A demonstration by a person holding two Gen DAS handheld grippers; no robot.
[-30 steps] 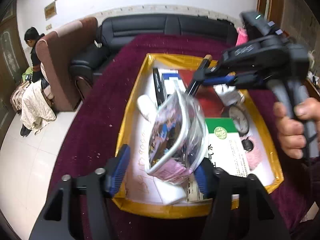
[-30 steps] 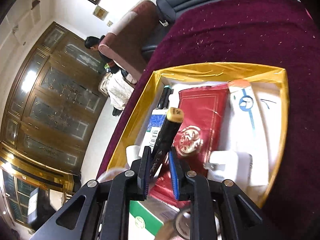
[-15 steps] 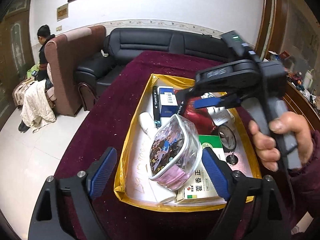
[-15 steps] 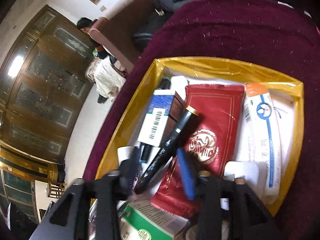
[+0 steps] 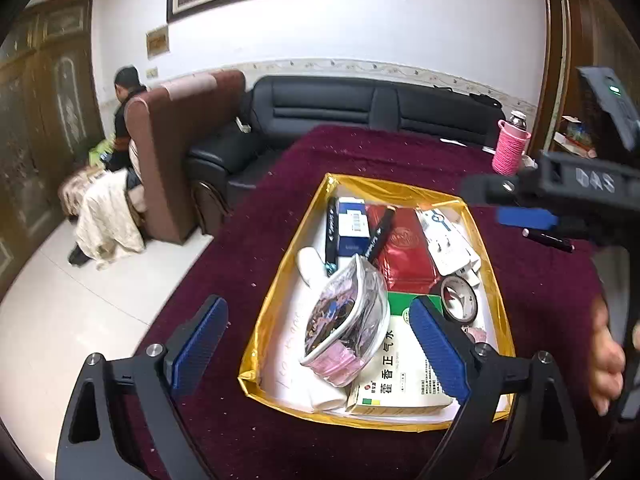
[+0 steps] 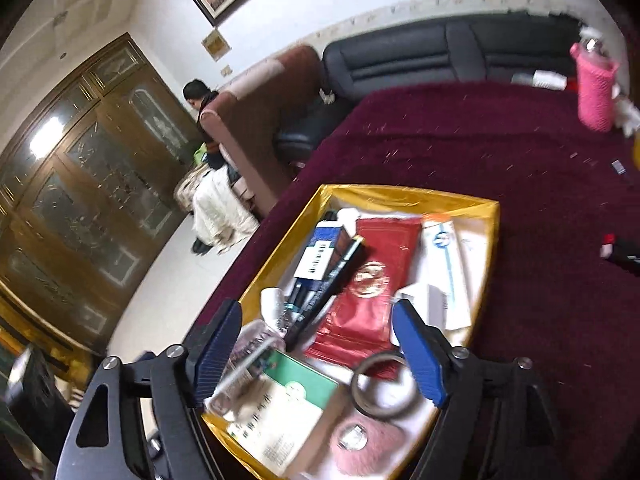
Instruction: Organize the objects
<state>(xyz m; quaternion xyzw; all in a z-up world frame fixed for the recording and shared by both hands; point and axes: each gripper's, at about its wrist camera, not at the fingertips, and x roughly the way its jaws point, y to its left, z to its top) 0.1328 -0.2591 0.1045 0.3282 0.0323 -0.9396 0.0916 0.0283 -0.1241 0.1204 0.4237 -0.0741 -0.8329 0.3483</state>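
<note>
Both grippers have just been opening and grip nothing: the left gripper (image 5: 318, 350) hangs spread over the pouch (image 5: 347, 322) lying in the gold tray (image 5: 280, 300), and the right gripper (image 6: 318, 354) hangs spread above the same tray. One black pen (image 6: 326, 292) lies across the blue box (image 6: 320, 254) and red packet (image 6: 366, 292) in the tray.

Gold-rimmed tray (image 5: 276, 292) on flecked maroon cloth (image 5: 248, 240); inside, red gold-crested packet (image 6: 366, 280), green-and-white box (image 5: 394, 364), near-left pouch (image 5: 344, 320) with multicoloured print.

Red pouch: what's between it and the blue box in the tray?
A black pen lies slanted between the red pouch and blue box; both wrist views show it.
</note>
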